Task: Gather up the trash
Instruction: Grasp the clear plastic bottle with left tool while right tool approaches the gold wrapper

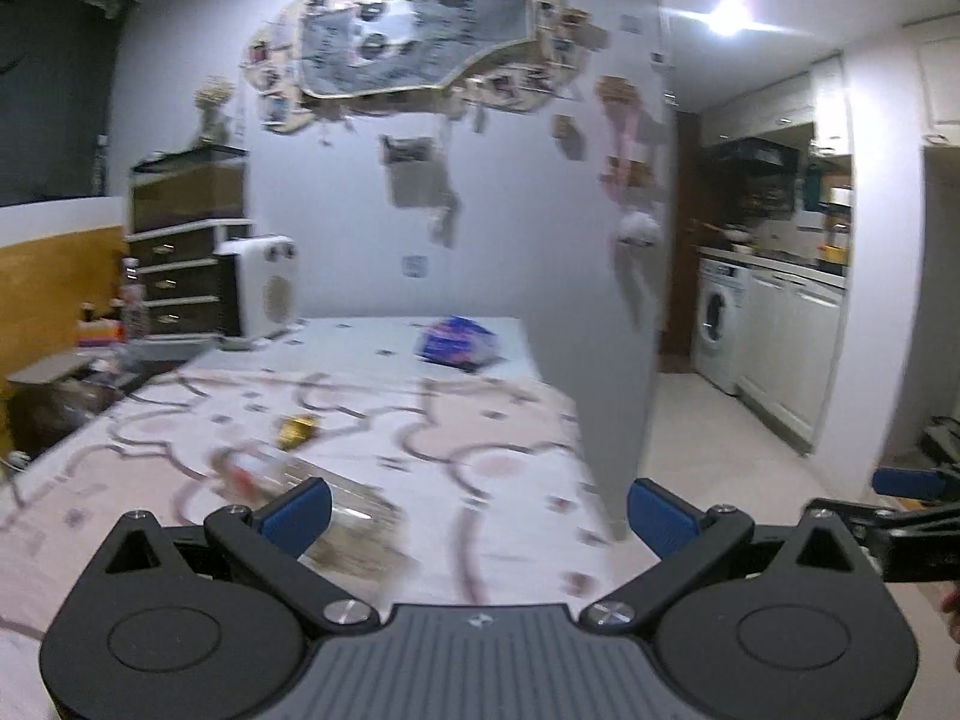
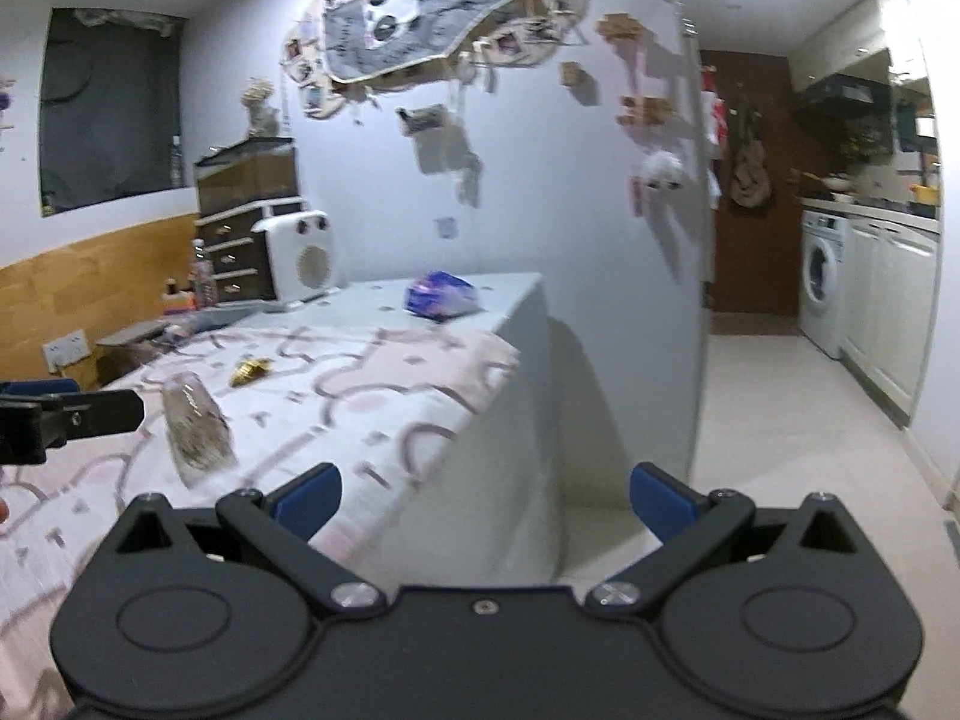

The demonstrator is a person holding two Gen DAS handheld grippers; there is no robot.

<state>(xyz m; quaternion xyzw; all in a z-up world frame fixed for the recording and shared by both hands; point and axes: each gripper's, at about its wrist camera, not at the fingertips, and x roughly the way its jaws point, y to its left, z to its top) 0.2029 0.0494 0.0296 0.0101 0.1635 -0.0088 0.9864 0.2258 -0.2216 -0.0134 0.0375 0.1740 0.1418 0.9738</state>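
Blue pads tip the black fingers of the left gripper [image 1: 477, 517], which stand wide apart with nothing between them, at the bottom of the left wrist view. Just past the left pad, at lower left centre, lies a clear plastic bottle [image 1: 312, 501] on its side, blurred, on a pink-and-white patterned cloth [image 1: 492, 420] that covers the surface. Further up the frame sits a small gold wrapper [image 1: 295, 429], and near the far edge, at centre, a blue-and-purple packet [image 1: 456, 343] rests on a bare white part of the surface.

The right gripper [image 2: 486, 501] is likewise spread open and empty, low in the right wrist view, over the cloth's right edge and the white side panel. In that view the bottle [image 2: 195, 429] lies at left centre, the gold wrapper [image 2: 251, 371] just above it, the packet [image 2: 441, 296] higher at centre. A white heater [image 2: 300, 261] stands at the far left corner beside dark drawers [image 2: 231, 258]. A washing machine [image 2: 822, 276] shows at right.
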